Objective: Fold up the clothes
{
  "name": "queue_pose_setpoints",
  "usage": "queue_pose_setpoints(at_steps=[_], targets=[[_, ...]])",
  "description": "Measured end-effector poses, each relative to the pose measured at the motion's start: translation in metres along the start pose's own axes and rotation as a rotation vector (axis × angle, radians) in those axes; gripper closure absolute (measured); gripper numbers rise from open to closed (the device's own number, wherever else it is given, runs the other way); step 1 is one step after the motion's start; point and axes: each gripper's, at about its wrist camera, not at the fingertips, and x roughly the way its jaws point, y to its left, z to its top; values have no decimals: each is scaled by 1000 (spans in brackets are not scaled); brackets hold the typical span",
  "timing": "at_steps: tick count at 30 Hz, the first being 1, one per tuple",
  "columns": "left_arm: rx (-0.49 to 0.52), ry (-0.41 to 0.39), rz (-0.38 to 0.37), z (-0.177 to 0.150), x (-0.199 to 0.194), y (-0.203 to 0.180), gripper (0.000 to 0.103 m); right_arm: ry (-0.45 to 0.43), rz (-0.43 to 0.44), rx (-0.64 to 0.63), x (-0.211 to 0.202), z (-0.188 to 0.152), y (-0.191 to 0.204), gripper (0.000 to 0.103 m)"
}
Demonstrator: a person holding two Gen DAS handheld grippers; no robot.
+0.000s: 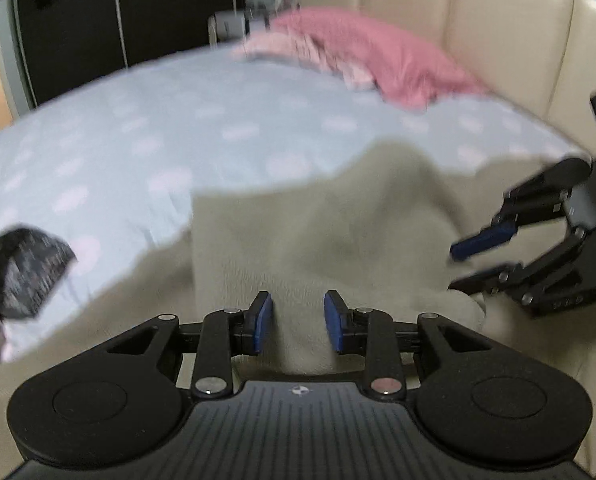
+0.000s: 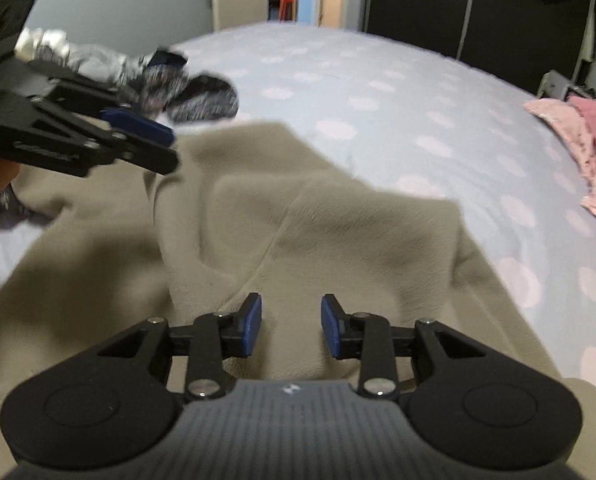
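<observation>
Beige fleece garment point(image 2: 317, 224) lies spread and partly folded on the bed, near edge running under both cameras; a doubled layer with a straight left edge shows in the left wrist view point(image 1: 298, 240), and a seam line curves across the pile in the right wrist view. Left gripper point(image 1: 298, 322) sits low over the fleece, jaws parted to a narrow gap; fabric shows in the gap but the blue pads point(image 1: 262, 320) do not press on it. Right gripper point(image 2: 292, 326) likewise over the fleece, jaws narrowly apart, pads clear of the cloth, nothing clamped. Each gripper appears in the other's view: right one at the right edge point(image 1: 463, 266), left one at upper left point(image 2: 170, 148), both blurred. Bed sheet point(image 2: 377, 92) pale blue with light round spots. Dark patterned garment point(image 1: 22, 268) lies on the sheet left of the fleece, just beside it. Pink clothes point(image 1: 369, 56) are heaped far across the bed near the cream padded headboard point(image 1: 497, 20), well apart from the fleece. Dark wardrobe point(image 2: 477, 4) stands beyond the bed.
</observation>
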Motion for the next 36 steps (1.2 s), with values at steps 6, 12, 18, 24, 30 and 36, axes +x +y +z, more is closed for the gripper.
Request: queue_pose_setpoints(at_steps=[6,12,18,24,30,36], targets=[[15,-14,-33,-38,1,-2,76,46,22,-38,11,-17,9,67],[114,-20,-46,-50,-27,8,67,-31,78,-172,-14,-12,40,49],[119,41,70,-57,-16,25,65,18,56,-395,7,-15,87,43],[137,39,-18,-54,2,19,77,94,-68,-467,32,-25,91,75],[125,22,-26,-46,35,24,84,56,-26,-314,11,-6,55,87],[148,-62,119,-27,50,43,100,24,57,-278,-15,2,41,89]])
